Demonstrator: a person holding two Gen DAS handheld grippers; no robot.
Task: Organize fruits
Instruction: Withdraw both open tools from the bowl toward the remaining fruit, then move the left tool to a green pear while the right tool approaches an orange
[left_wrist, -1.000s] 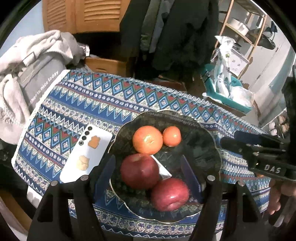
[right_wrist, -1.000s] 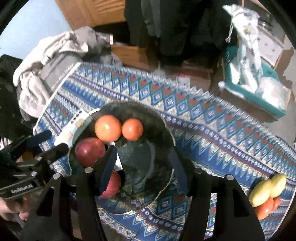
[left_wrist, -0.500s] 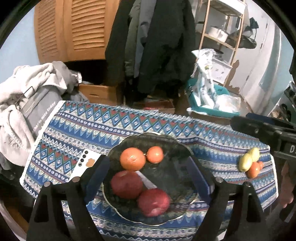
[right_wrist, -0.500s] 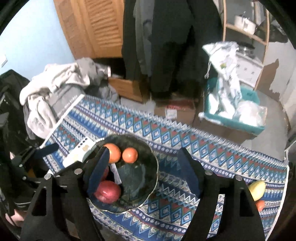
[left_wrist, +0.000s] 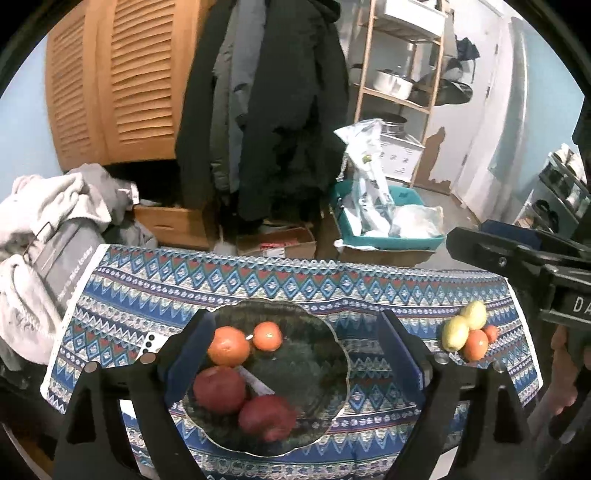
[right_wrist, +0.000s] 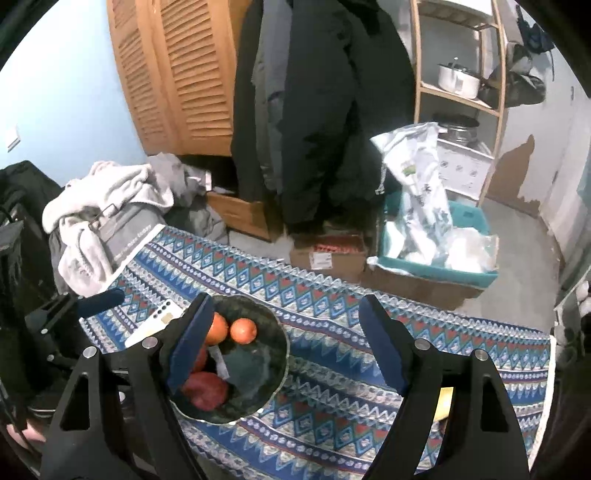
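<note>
Zigzag woven tablecloth (left_wrist: 295, 280) sits farther below both claws than before, left gripper (left_wrist: 295, 354) and right gripper (right_wrist: 284, 343) just spread wider, nothing between them, scalloped dark glass bowl (left_wrist: 332, 354) under them, round glossy apples (left_wrist: 219, 389), oranges (left_wrist: 228, 345)

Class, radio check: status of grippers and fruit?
Left gripper and right gripper: open, empty, just widened. Four fruits in bowl; loose pile remains. Nothing blocking.
</note>
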